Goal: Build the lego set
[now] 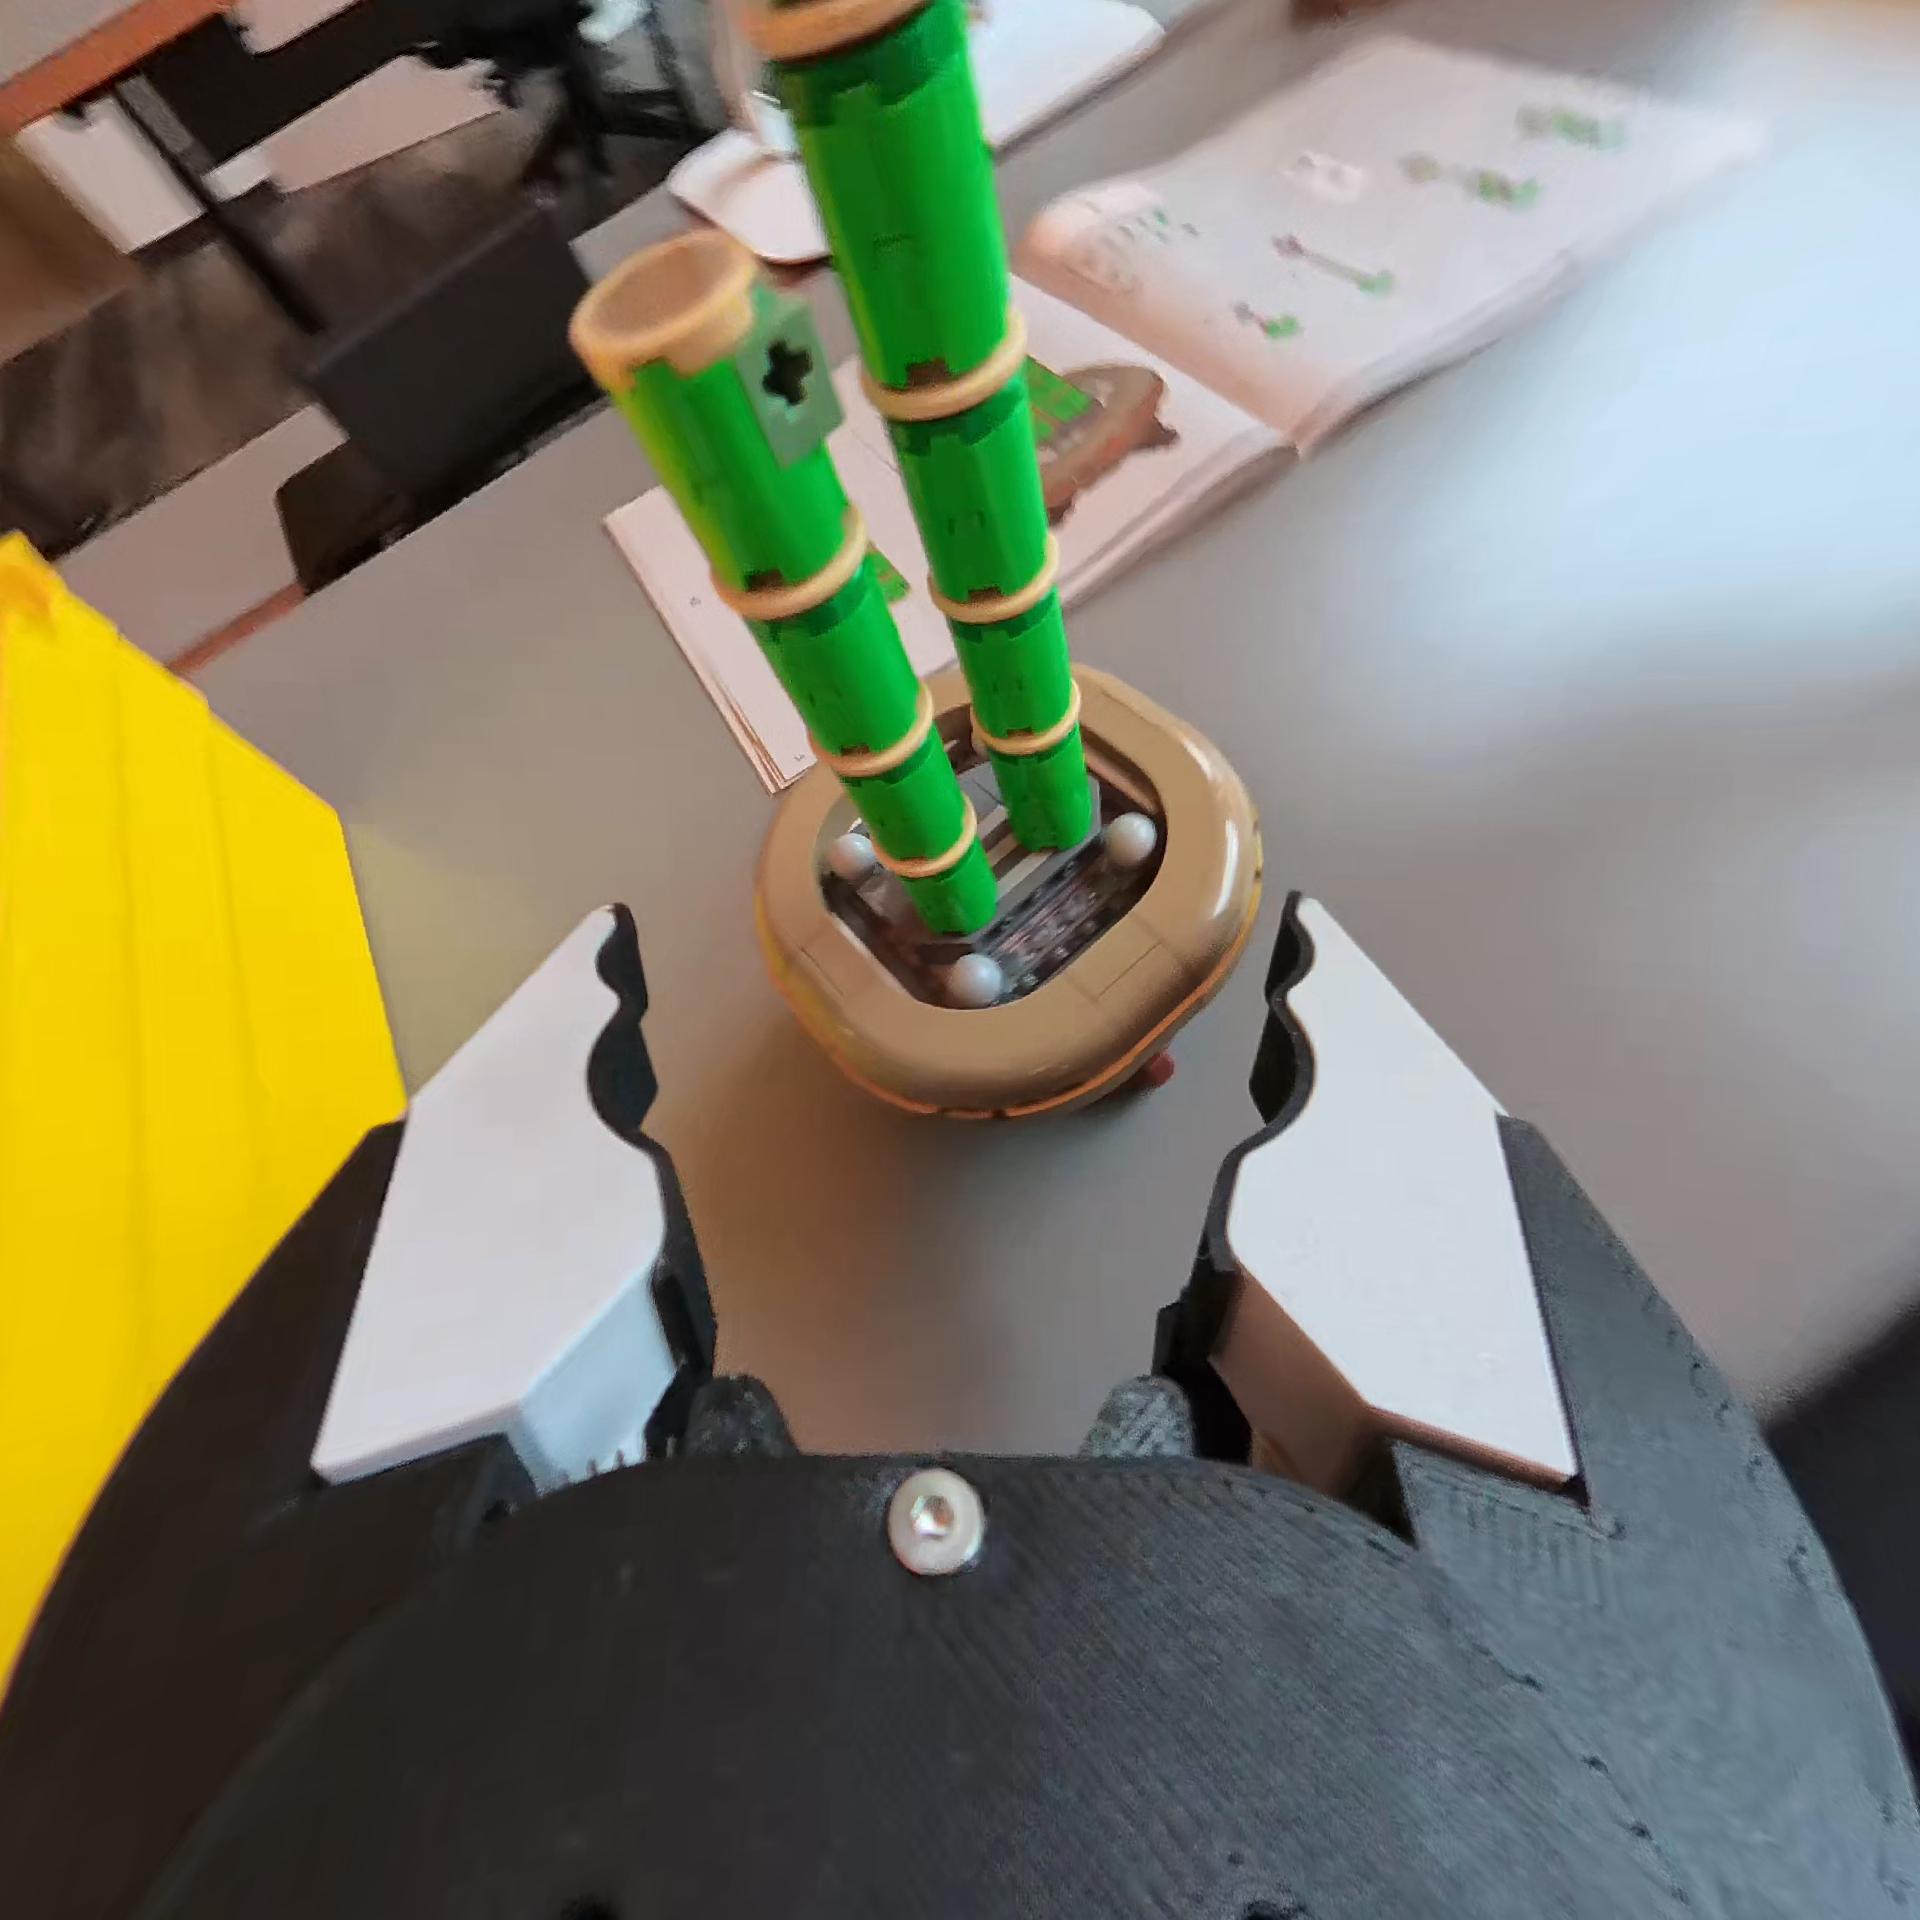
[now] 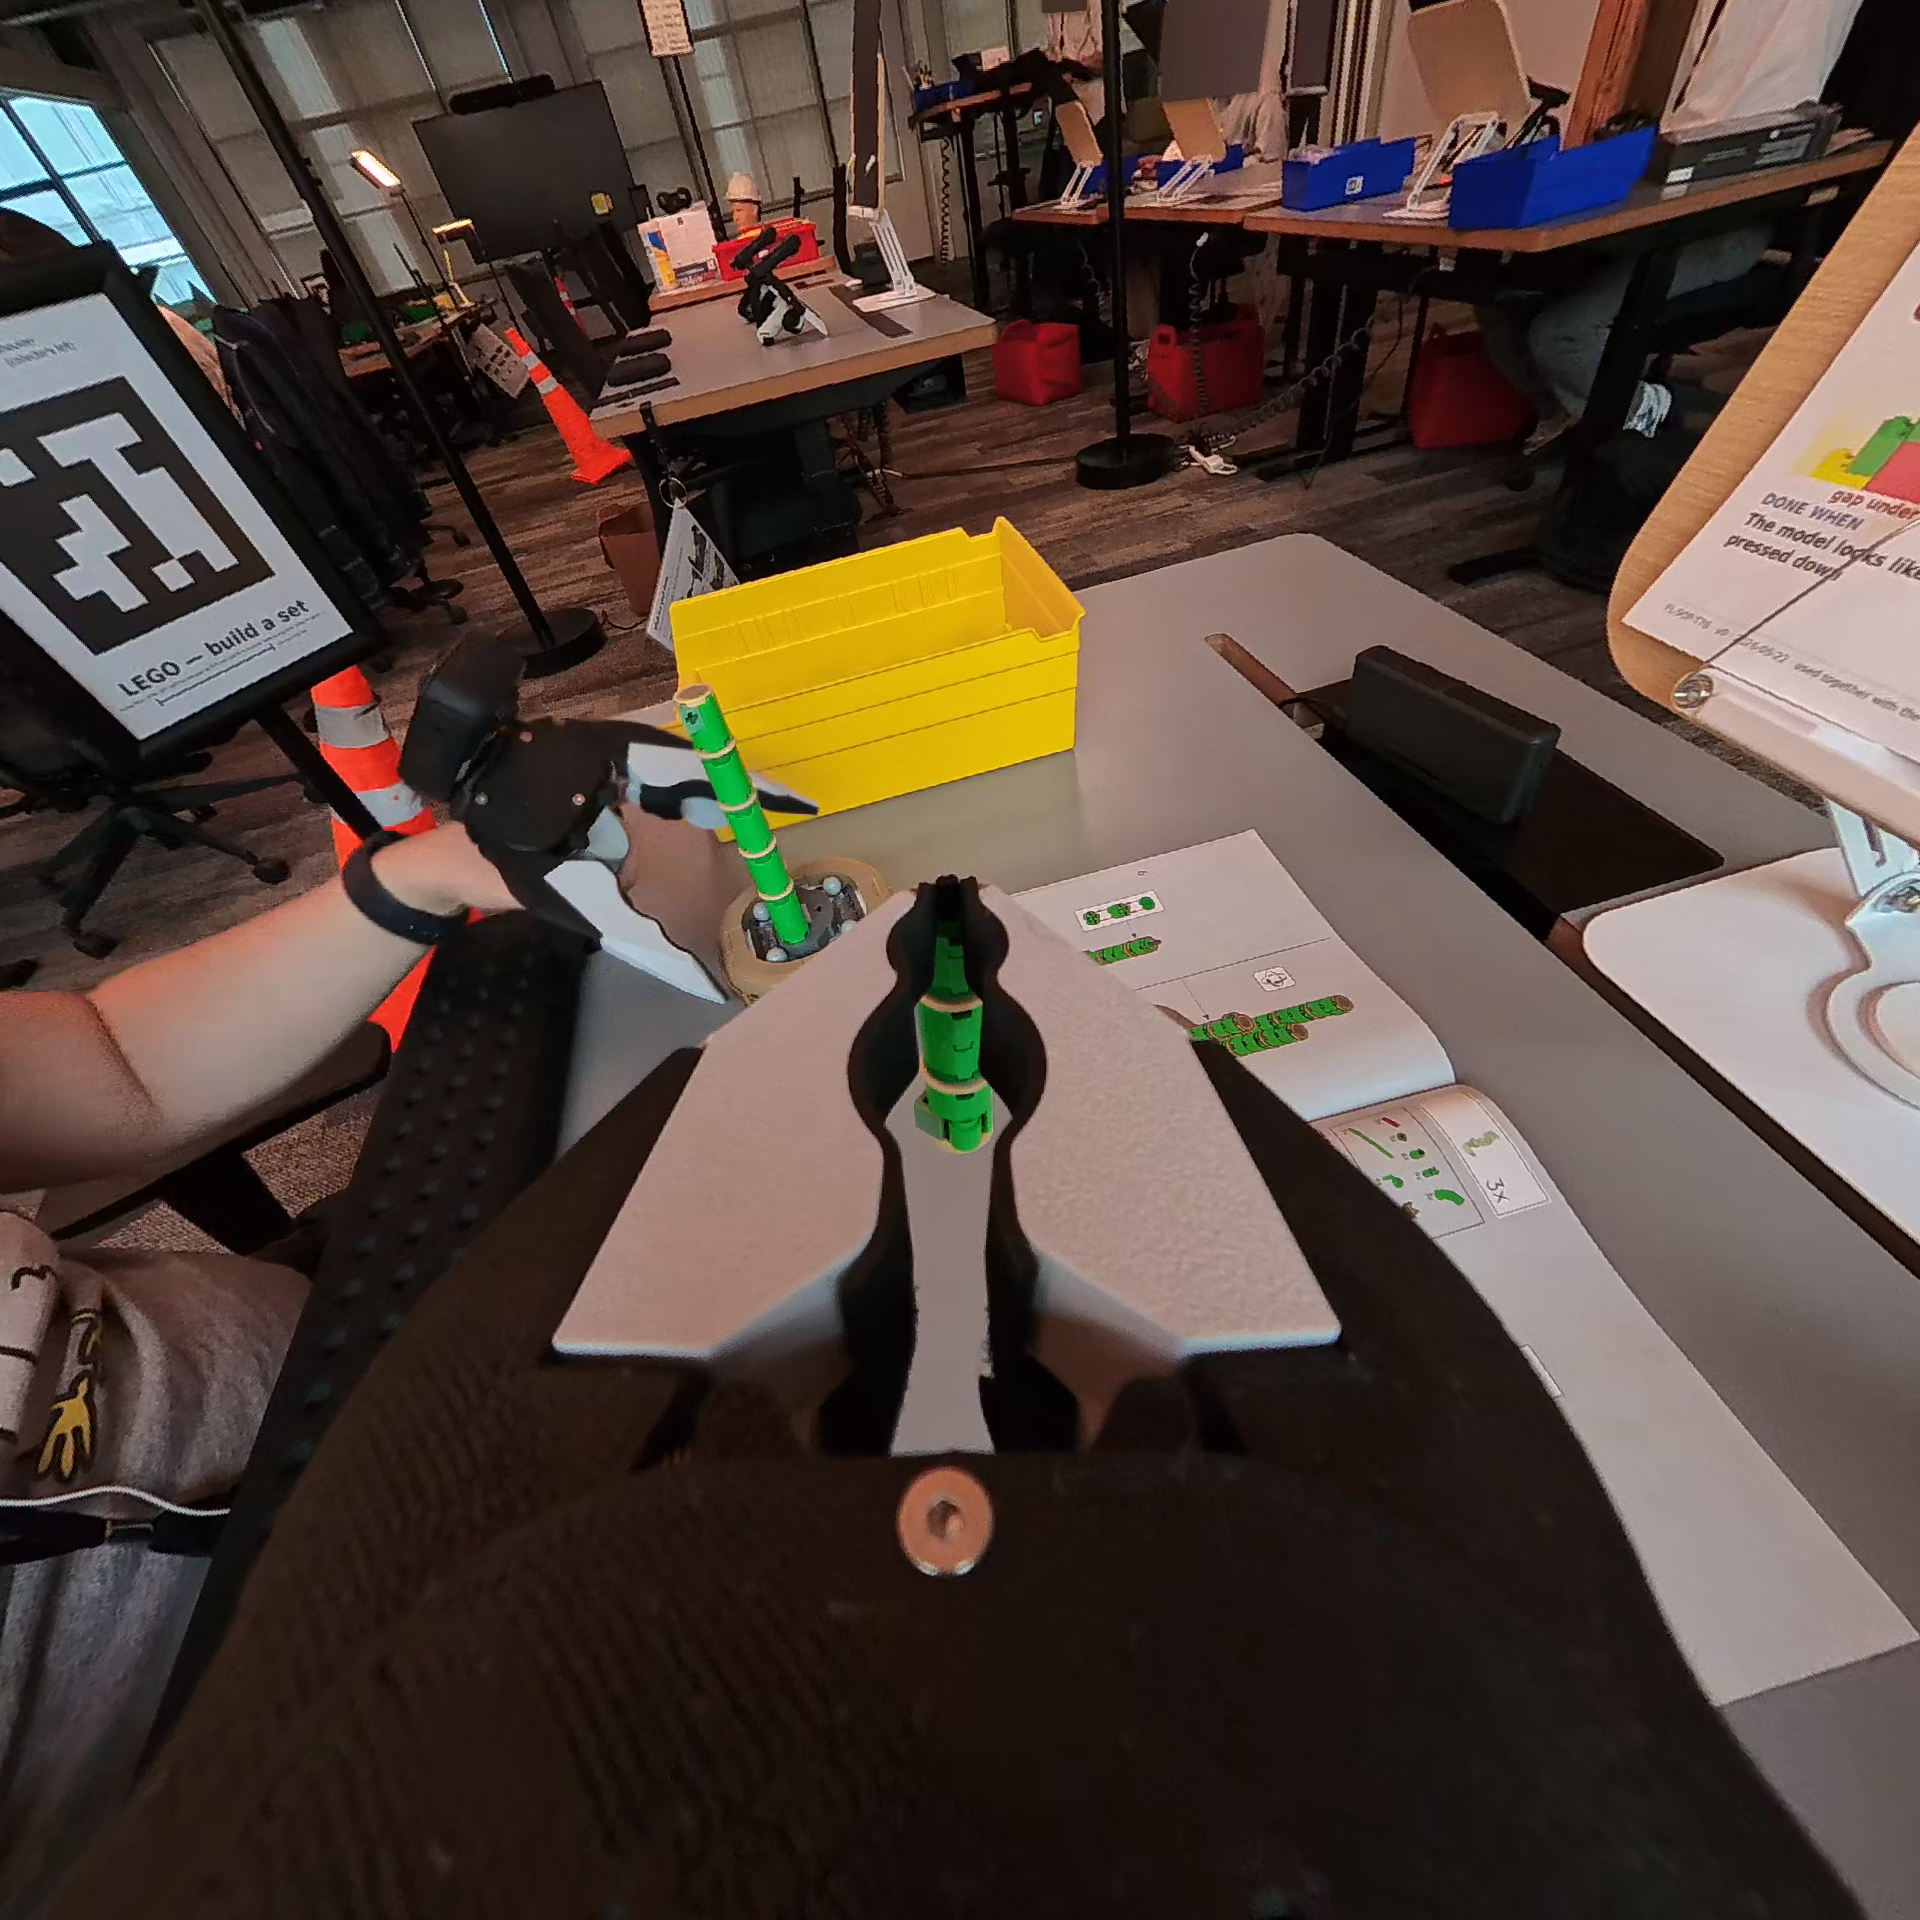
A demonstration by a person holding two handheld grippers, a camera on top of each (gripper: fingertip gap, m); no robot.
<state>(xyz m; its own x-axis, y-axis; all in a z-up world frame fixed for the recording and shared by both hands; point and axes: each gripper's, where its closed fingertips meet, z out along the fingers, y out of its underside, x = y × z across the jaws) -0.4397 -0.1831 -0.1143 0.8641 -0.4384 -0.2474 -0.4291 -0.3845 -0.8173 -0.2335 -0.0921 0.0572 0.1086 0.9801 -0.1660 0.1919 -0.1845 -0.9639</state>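
Observation:
A tan Lego pot [image 1: 1174, 997] stands on the grey table with white balls inside its rim. A short green bamboo stalk [image 1: 790, 582] with tan rings and a tan cap leans out of it. A taller green stalk [image 1: 966, 488] stands beside it, its foot in the pot and its top out of frame. My left gripper [image 1: 956, 914] is open, one finger on each side just short of the pot. In the right wrist view my right gripper [image 2: 948, 891] is shut on the taller stalk [image 2: 951, 1049], seen from above. The left gripper [image 2: 764, 899], pot [image 2: 753, 961] and short stalk [image 2: 738, 790] show there too.
A yellow bin [image 2: 883, 665] stands behind the pot and fills the left edge of the left wrist view [image 1: 156, 935]. An open instruction booklet [image 2: 1247, 997] lies right of the pot. A black box [image 2: 1455, 727] and a white stand base [image 2: 1766, 987] sit farther right. Across from one pair of fingers to the other is roughly 30 cm.

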